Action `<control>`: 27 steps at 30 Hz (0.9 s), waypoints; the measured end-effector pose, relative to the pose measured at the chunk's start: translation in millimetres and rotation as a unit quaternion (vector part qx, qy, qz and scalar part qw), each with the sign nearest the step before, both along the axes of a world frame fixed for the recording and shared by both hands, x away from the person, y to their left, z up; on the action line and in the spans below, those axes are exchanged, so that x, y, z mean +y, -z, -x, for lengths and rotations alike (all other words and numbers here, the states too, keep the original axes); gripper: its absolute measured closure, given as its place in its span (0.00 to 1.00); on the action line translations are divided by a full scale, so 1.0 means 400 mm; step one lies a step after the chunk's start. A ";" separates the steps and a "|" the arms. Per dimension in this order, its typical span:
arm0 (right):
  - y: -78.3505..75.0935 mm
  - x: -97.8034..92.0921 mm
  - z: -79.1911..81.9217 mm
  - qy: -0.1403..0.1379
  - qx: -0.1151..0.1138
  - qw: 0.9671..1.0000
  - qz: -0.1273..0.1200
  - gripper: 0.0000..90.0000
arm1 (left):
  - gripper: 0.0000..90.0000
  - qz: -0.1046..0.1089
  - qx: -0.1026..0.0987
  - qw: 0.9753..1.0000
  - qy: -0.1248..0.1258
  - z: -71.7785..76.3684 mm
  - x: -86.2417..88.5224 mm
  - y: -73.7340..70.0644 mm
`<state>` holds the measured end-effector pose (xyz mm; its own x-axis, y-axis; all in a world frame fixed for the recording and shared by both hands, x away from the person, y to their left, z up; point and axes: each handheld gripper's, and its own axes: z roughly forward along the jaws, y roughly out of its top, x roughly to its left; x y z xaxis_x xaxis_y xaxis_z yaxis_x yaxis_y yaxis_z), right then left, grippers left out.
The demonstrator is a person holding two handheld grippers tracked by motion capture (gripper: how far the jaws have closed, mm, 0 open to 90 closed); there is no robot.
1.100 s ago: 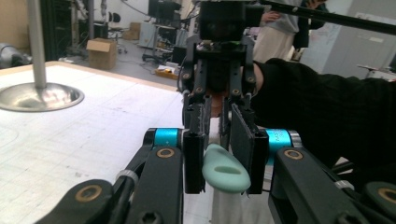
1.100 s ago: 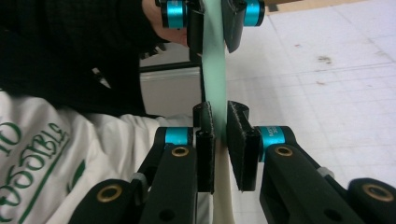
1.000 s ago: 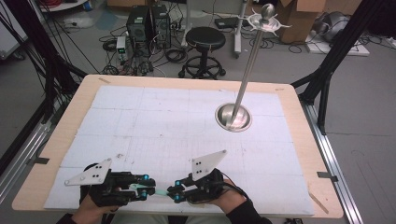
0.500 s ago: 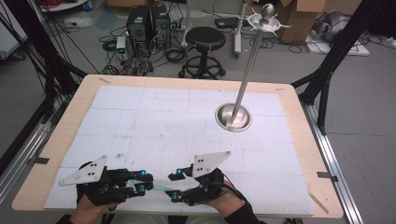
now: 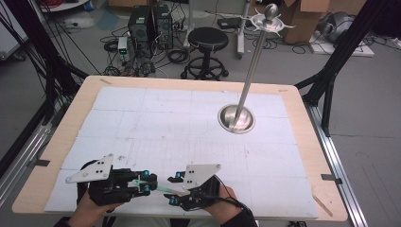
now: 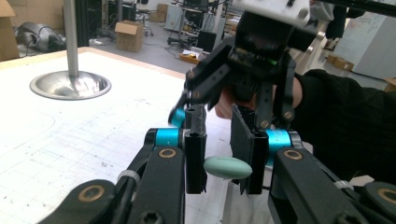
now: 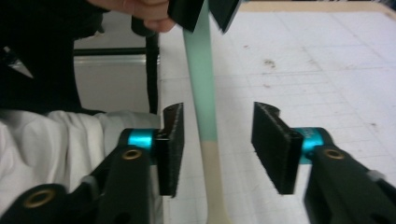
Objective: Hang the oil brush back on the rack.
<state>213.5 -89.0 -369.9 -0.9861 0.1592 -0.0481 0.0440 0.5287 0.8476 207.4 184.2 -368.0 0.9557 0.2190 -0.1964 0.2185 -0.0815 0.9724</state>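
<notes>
So the left tool [image 5: 150, 182] is clamped on the mint-green end of a long slim utensil [image 5: 163, 187], looks like a spoon or spatula handle, mint at one end and cream at the other, held just above the near edge of the desk [image 5: 61, 142] between the two hands. In the left gripper view you can see the rounded green tip [image 6: 227, 167] poking out between the black pads, which sit snug on both sides of it. The right tool [image 5: 174, 189] has its jaws spread wide with the handle [image 7: 201, 93] running straight down the gap, neither pad touching it as far as I can tell. My worry: that handle looks smooth and glossy, probably plastic or silicone, and it's oval in section, so it could roll or slide in a flat-pad grip. If the right tool closes off-centre, it'd push the thing sideways and lever it out of the left one, which grips right at the tip, so not much purchase there. Letting go on the left before the right is really seated would likely drop it onto the desk. The pads look ribbed and rubbery, which should help. Desk top is a white gridded mat, a bit scuffed, with a shiny metal stand [image 5: 236, 118] farther back, dish-shaped base and a thin pole, well clear of the action.
</notes>
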 end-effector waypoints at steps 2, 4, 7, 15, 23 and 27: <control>0.002 0.003 0.000 -0.007 -0.001 1.000 0.006 0.70 | 0.84 -0.002 -0.004 1.000 0.002 0.000 -0.002 -0.007; 0.002 0.003 0.002 -0.009 -0.001 1.000 0.010 0.76 | 0.84 0.000 -0.006 1.000 0.003 0.000 -0.003 -0.014; 0.001 0.000 0.003 -0.015 -0.005 1.000 0.011 0.88 | 0.84 0.001 -0.009 1.000 0.005 0.001 -0.005 -0.020; 0.000 -0.007 0.007 -0.031 -0.006 0.999 -0.006 0.91 | 0.77 0.045 -0.010 0.999 0.012 0.001 -0.004 -0.021; 0.010 -0.033 -0.008 -0.038 0.027 0.997 -0.062 0.91 | 0.44 0.094 -0.014 0.995 0.014 -0.004 0.011 -0.027; 0.015 -0.037 -0.011 -0.047 0.039 0.994 -0.086 0.91 | 0.45 0.101 -0.013 0.994 0.035 -0.008 0.004 -0.025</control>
<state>218.1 -103.8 -376.0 -0.9966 0.0659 0.0492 0.0707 0.3819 0.9215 210.6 185.9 -357.9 0.9727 0.1097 -0.2047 0.1939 0.1016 0.9758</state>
